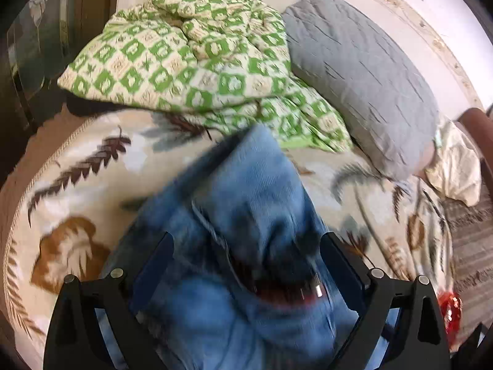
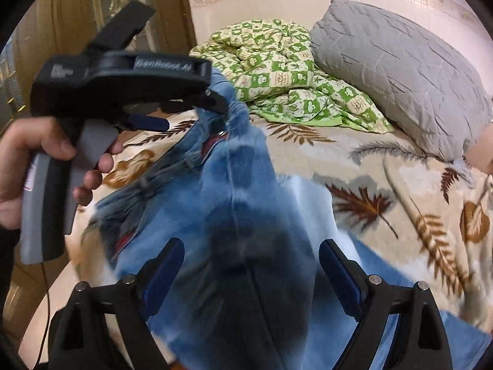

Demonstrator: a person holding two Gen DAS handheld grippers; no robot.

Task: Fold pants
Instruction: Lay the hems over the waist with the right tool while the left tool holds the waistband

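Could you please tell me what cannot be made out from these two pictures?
- Left wrist view: motion blur smears the jeans, so whether the left gripper grips them is unclear.
- Right wrist view: the jeans' lower part is cut off by the bottom edge.
- Right wrist view: the right gripper shows wide-set fingers; blurred denim hides any contact.

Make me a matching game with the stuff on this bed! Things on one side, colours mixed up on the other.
Things:
1. pants
2. pillow
3. crumpled quilt
4. bedspread

Colours:
A. green and cream checks
B. cream with brown leaves
C. blue
D. grey

Pairs: 1-C, 2-D, 3-A, 4-B
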